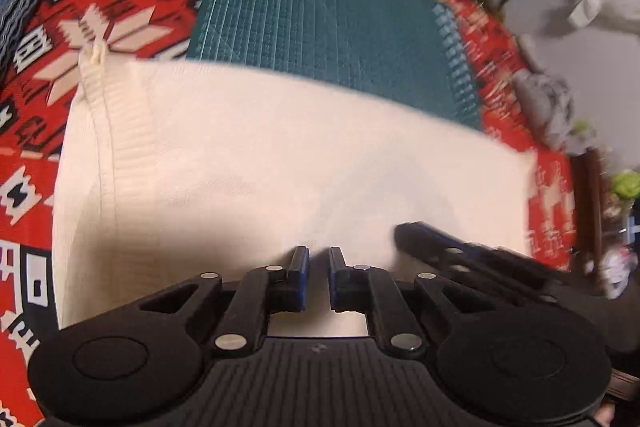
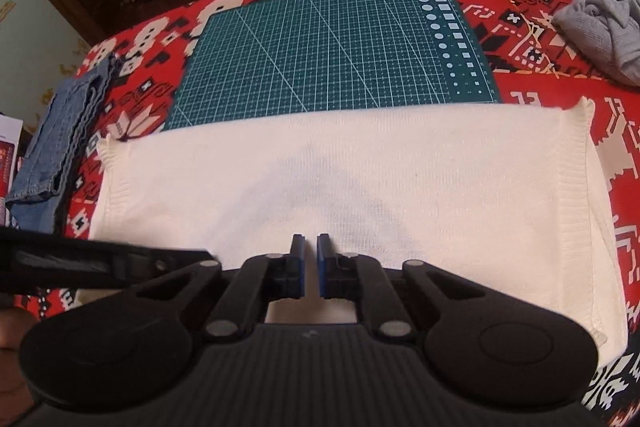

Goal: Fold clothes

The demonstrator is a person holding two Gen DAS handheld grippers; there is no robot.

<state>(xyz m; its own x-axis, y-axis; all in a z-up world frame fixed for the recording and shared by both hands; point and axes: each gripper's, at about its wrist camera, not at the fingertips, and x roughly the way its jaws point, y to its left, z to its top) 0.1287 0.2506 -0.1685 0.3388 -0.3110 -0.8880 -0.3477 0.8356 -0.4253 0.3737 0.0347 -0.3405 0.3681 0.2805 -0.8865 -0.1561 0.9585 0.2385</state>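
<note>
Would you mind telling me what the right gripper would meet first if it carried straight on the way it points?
Most likely the white knit garment: the right gripper, fingers slightly apart, hovers over it, with the green cutting mat beyond. Height above the cloth is unclear.

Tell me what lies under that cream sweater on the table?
Under the cream knit sweater you can see the near edge of a green cutting mat disappear, and the red patterned tablecloth runs beneath both. Whatever else lies below stays covered by the fabric.
</note>
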